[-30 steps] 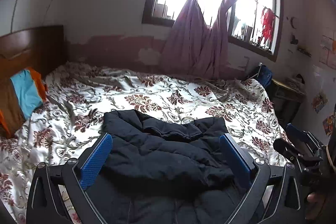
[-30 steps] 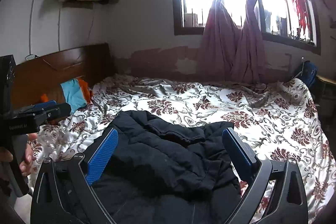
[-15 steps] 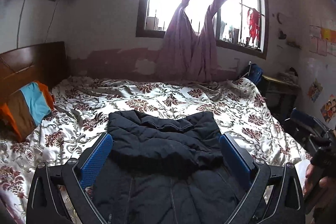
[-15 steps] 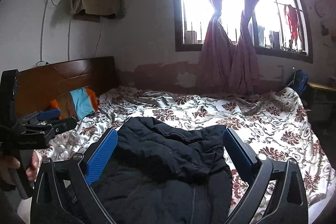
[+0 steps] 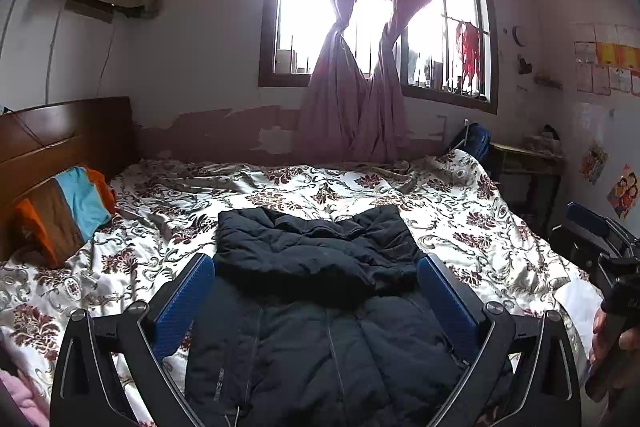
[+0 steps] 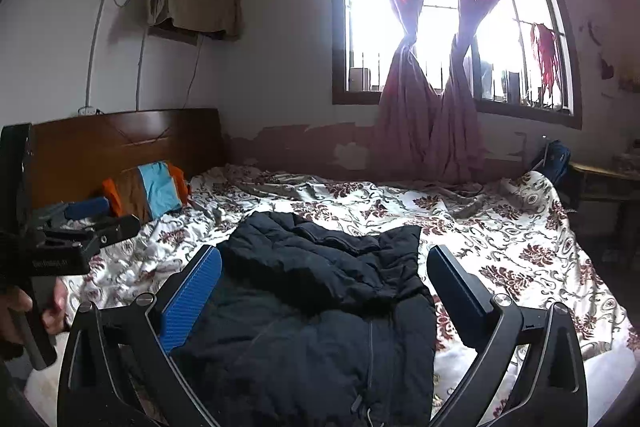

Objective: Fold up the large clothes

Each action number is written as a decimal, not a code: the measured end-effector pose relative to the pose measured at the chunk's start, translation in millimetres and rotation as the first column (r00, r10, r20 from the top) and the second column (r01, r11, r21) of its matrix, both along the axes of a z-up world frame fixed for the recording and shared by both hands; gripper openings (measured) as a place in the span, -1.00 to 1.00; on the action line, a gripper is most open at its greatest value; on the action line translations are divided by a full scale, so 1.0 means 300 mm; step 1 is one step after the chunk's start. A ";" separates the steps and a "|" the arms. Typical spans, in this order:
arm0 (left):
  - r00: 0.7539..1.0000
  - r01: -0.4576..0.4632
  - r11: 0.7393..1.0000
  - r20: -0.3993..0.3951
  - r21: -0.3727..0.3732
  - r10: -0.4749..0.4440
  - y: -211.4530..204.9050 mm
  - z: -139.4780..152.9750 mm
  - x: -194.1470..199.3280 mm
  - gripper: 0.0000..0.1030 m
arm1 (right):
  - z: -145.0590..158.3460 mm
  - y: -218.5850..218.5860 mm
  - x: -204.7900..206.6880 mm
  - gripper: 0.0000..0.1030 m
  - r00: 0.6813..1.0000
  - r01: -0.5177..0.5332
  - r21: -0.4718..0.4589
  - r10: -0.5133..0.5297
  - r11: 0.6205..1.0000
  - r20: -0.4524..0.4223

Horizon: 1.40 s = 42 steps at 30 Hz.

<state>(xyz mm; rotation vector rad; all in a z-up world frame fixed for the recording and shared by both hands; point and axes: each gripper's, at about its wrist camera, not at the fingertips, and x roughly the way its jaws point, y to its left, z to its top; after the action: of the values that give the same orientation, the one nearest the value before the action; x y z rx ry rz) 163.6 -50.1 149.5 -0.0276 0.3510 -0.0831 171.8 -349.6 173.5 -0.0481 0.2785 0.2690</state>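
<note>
A dark navy padded jacket [image 5: 320, 291] [image 6: 320, 299] lies front-up on the flowered bedspread [image 5: 460, 219] [image 6: 520, 247], its hood end bunched toward the window. My left gripper [image 5: 316, 275] hovers over it, open, blue pads wide apart with nothing between them. My right gripper [image 6: 324, 267] is likewise open above the jacket. Each gripper shows at the edge of the other's view, held in a hand: the right gripper [image 5: 600, 251] and the left gripper [image 6: 72, 239].
An orange, brown and blue pillow [image 5: 64, 211] [image 6: 148, 191] leans on the wooden headboard [image 6: 120, 143]. Tied pink curtains [image 5: 352, 115] hang at the window. A small desk [image 5: 524, 163] with a blue bag [image 5: 474, 141] stands beyond the bed's right side.
Both grippers have pulled back and risen from the jacket, so more of the room and of the jacket's lower front shows. The jacket lies still; both grippers stay open.
</note>
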 end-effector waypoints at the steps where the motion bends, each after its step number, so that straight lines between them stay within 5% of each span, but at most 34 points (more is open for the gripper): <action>1: 1.000 0.000 1.000 -0.002 0.005 0.000 0.002 -0.007 -0.009 0.99 | -0.009 0.005 -0.014 0.96 1.000 -0.001 -0.004 0.001 1.000 -0.005; 32: 0.952 -0.045 0.995 -0.298 0.087 0.069 0.122 -0.380 -0.126 0.99 | -0.379 -0.014 -0.142 0.96 0.970 -0.044 -0.082 0.023 0.996 -0.241; 42: 0.909 -0.031 0.995 -0.411 0.090 0.066 0.209 -0.503 -0.176 0.99 | -0.546 -0.004 -0.078 0.96 0.872 -0.108 -0.242 -0.025 0.964 -0.489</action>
<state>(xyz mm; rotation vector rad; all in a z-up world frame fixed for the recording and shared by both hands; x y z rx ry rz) 110.7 12.7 -1.6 0.0283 0.7790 -0.0120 148.6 -350.8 9.6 -0.2516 0.8215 0.2838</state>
